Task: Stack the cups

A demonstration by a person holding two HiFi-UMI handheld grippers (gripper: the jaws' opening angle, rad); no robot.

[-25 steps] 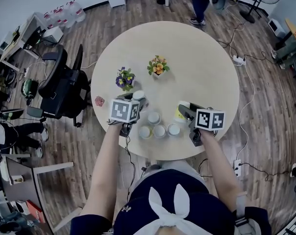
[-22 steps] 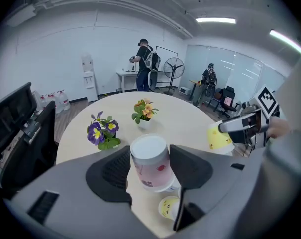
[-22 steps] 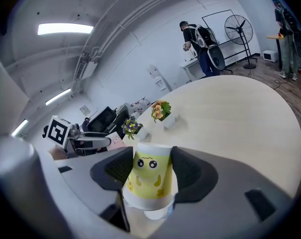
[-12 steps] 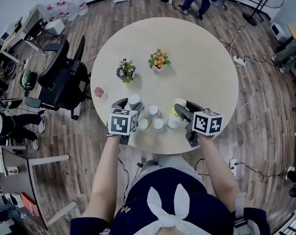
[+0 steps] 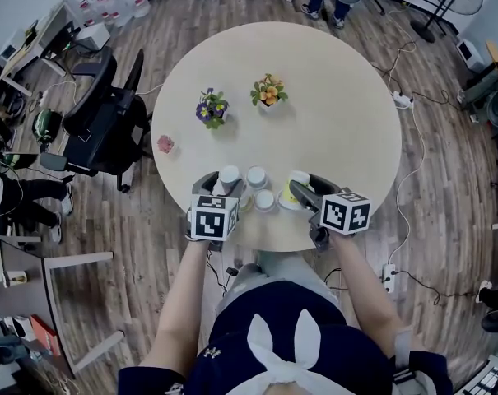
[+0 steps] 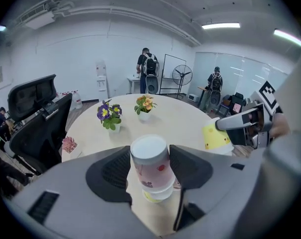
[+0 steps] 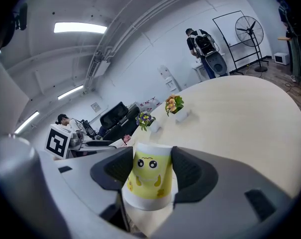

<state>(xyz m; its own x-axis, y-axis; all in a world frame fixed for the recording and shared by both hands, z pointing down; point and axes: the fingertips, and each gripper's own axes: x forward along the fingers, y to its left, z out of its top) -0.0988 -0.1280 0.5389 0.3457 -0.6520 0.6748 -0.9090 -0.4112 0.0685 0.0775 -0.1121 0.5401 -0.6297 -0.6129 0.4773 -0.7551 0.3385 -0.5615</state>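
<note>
- Left gripper (image 6: 149, 158): jaws spread wide and pinching a pink cup (image 6: 151, 169) by its sides. The cup is upside down with its white base on top, and its long axis is close to upright, leaning a little.
- A yellow-green rim shows just under the pink cup. I cannot tell whether it is nested in that cup or stands behind it.
- Right gripper (image 7: 149, 169): jaws equally wide, clamped on a yellow cup (image 7: 146, 178) with a face print. It is also mouth down and near upright.
- Loose cups: at least two, one (image 5: 256, 177) and another (image 5: 265, 200), mouth down on the table (image 5: 331, 97) near its front edge.
- Key relation: the loose cups stand between the two held cups, pink to their left and yellow to their right, each near them.
- Judgement: stacking calls for a held cup to be carried sideways over a neighbour and lowered with the axes lined up.
</note>
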